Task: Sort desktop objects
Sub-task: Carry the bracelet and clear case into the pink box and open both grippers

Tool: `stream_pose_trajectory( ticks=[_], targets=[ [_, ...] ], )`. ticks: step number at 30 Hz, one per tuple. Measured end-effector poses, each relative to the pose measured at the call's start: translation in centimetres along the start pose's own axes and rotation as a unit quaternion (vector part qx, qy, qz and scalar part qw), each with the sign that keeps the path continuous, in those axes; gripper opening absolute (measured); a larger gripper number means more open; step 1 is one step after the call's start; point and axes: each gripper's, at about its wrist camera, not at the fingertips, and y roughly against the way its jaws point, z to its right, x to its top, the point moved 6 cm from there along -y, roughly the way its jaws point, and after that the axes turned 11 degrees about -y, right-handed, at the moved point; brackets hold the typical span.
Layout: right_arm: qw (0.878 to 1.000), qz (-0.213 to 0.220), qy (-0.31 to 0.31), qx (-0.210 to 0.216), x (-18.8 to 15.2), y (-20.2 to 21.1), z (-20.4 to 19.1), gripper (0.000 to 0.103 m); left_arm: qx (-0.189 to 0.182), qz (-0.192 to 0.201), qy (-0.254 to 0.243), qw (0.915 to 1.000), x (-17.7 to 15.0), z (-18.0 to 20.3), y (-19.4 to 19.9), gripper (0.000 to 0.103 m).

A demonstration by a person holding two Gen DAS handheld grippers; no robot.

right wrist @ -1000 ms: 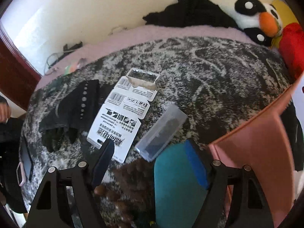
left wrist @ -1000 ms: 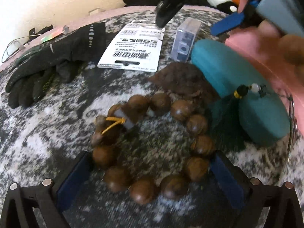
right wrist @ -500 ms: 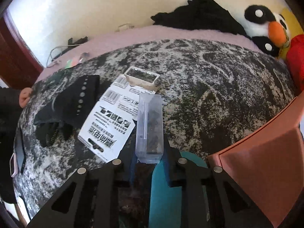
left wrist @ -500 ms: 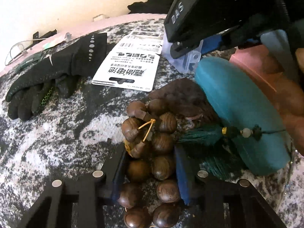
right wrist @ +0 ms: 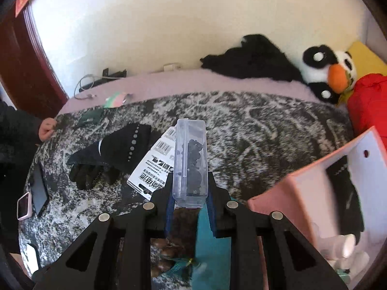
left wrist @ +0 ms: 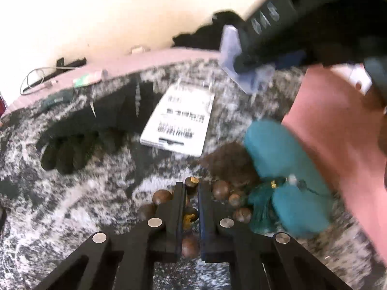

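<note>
My left tongs [left wrist: 191, 193] are clenched on the bead bracelet [left wrist: 219, 192], the two fingers pinched close with a few brown beads caught in the narrow gap and the other beads spilling out to either side on the mottled grey blanket [left wrist: 96, 205]. The bracelet's teal tassel [left wrist: 262, 205] trails off to the right and lies against a teal case [left wrist: 285, 169], which rests beside the near left corner of a pink bin [left wrist: 338, 133]. A brown leaf-shaped thing [left wrist: 227, 162] sits just beyond the beads, touching the case.

My right tongs [right wrist: 189, 193] are grasping a clear plastic box [right wrist: 191, 159] by its near end; it sticks out away from me, with small dark bits inside. From the left camera it shows blurred, up at the far right above the blanket.

Farther left on the blanket lie a white printed card [right wrist: 154, 166] and a black glove [right wrist: 108, 154], the card's edge tucked just beside the glove. Two phones [right wrist: 31, 198] lie at the left edge. At the far right a stuffed penguin [right wrist: 324, 72] leans by the wall.
</note>
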Motion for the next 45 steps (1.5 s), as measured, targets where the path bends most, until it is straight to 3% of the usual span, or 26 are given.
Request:
stream_pose_trajectory(
  ticks=[5, 10, 11, 12, 14, 18, 20, 23, 28, 35, 40, 45],
  targets=[
    [1.000, 0.023, 0.004, -0.014, 0.3, 3.4, 1.1, 0.025, 0.002, 0.003, -0.003, 1.0000, 0.5, 0.1, 0.7, 0.005],
    [0.999, 0.034, 0.005, -0.008, 0.5, 5.5, 1.7, 0.025, 0.001, -0.042, 0.002, 0.9991, -1.8, -0.7, -1.5, 0.006],
    [0.999, 0.035, 0.004, -0.006, 0.5, 5.7, 1.7, 0.025, 0.002, -0.054, 0.005, 0.9985, -2.4, -1.0, -2.1, 0.018],
    [0.999, 0.035, 0.004, -0.004, 0.5, 5.9, 1.7, 0.025, 0.004, -0.066, 0.008, 0.9978, -3.0, -1.3, -2.7, 0.050],
    [0.999, 0.035, 0.005, -0.001, 0.6, 5.8, 1.5, 0.025, 0.010, -0.085, 0.012, 0.9963, -4.1, -1.7, -3.9, 0.089],
    [1.000, 0.030, 0.006, 0.004, 0.5, 5.3, 1.1, 0.025, 0.038, -0.090, 0.009, 0.9952, -5.4, -2.3, -5.8, 0.097],
    [1.000, 0.027, 0.006, 0.005, 0.5, 4.9, 0.9, 0.025, 0.040, -0.084, 0.015, 0.9955, -5.3, -2.4, -6.0, 0.094],
    [1.000, 0.022, 0.006, 0.005, 0.5, 4.4, 0.7, 0.025, 0.034, -0.074, 0.015, 0.9966, -4.1, -2.0, -5.7, 0.017],
    [0.999, 0.030, 0.011, 0.002, 0.4, 5.4, 0.8, 0.025, 0.022, -0.065, 0.015, 0.9975, -2.6, -1.3, -4.1, 0.017],
    [0.998, 0.062, 0.002, -0.005, 1.2, 9.9, 2.3, 0.025, -0.005, 0.027, 0.015, 0.9995, 2.8, 1.8, 2.5, 0.017],
    [0.995, 0.095, -0.013, -0.024, 1.9, 14.4, 5.4, 0.025, -0.037, 0.081, 0.011, 0.9960, 6.5, 5.0, 6.4, 0.017],
    [0.991, 0.116, -0.047, -0.053, 2.3, 17.9, 10.9, 0.025, -0.086, 0.116, -0.003, 0.9895, 9.8, 10.2, 8.1, 0.017]
  ],
)
